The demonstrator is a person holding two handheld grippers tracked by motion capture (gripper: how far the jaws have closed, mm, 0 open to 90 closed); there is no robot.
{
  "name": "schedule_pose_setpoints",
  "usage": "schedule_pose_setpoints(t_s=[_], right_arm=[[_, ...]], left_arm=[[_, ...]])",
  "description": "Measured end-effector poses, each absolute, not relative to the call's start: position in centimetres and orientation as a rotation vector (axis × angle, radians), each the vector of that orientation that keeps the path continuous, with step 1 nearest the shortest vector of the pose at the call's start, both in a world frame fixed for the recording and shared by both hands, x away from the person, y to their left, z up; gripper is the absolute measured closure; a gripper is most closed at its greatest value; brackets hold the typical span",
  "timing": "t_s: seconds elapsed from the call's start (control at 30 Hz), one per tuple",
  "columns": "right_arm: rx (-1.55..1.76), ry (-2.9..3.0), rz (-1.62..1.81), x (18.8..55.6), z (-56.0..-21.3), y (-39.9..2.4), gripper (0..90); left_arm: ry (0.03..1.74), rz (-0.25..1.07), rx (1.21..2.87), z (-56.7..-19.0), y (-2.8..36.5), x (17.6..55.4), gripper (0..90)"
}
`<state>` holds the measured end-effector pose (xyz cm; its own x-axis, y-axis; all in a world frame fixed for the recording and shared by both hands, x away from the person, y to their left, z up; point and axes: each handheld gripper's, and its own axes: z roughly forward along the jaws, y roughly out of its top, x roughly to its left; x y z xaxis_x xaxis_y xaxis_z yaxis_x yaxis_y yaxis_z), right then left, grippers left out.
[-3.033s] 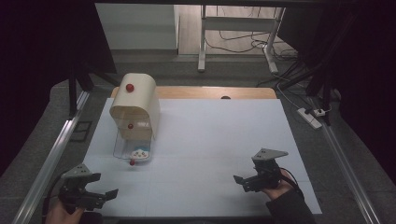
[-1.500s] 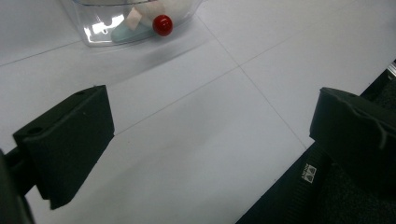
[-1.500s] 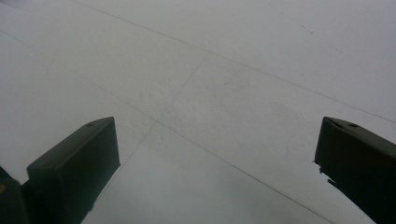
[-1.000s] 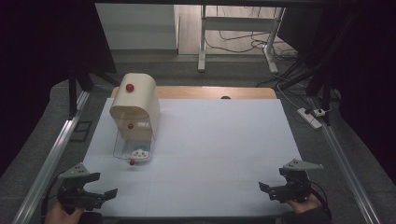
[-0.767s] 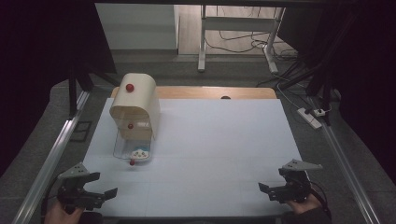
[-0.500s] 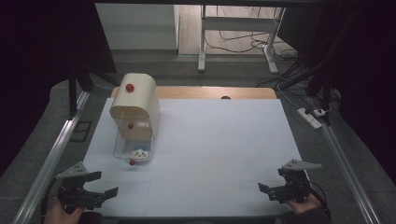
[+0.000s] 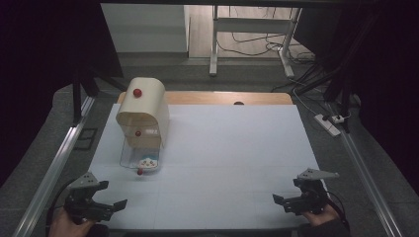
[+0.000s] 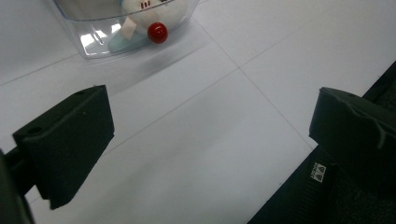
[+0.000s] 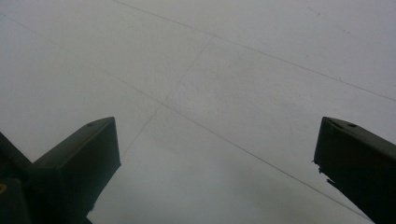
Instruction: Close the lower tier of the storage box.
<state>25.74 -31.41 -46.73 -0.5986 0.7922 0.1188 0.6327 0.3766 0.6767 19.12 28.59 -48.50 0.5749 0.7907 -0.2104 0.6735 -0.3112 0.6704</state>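
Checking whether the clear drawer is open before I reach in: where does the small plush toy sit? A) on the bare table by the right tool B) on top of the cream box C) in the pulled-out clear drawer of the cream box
C: the plush toy lies inside the clear drawer, which is pulled out from the cream box, behind its red knob.

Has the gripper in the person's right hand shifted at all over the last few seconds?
Yes. The right gripper has drawn back toward the near right corner of the white table, farther from the cream toy cabinet, which stands where it did.
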Motion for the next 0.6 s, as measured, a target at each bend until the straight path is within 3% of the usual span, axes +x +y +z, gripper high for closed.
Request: schedule_pose_setpoints(t_s=[0.6], right_arm=[[1.284,2.439,1.021,26.0,-46.9,-31.4,0.0]], left_arm=[[1.146,0.217,2.121,-48.8,27.4,20.7,0.0]])
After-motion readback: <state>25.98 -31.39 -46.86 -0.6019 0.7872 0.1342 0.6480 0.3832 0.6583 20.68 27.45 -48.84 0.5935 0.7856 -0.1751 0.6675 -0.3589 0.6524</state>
